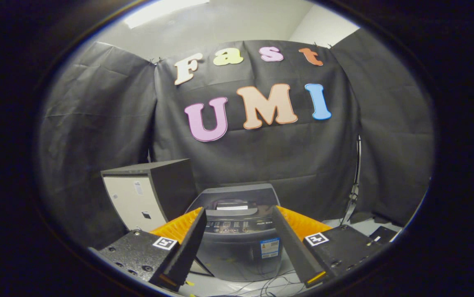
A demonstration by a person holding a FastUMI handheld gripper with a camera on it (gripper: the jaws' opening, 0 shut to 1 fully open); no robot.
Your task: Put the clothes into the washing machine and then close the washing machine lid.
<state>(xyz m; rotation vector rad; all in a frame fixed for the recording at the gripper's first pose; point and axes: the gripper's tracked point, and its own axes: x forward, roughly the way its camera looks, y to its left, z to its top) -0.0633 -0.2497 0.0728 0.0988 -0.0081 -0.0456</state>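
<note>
Ribbed pads line the inner faces of the jaws (pixel 239 243), which stand wide apart with nothing between them but open air. Each finger (pixel 187 243) is a flat, tapering slab; square printed markers sit on the blocks at their bases. Just beyond the tips, framed in the gap, stands the washer (pixel 237 239): a grey, boxy top-loader with smooth plastic walls, a strip of buttons across its front and a sticker (pixel 270 247) below. Its lid (pixel 235 196) looks raised at the back. Thin cables (pixel 270 284) trail over the floor at its foot. Beside it stands a dark-sided cabinet (pixel 146 198) with a pale front. Wrinkled black cloth (pixel 96 123) hangs behind everything.
</note>
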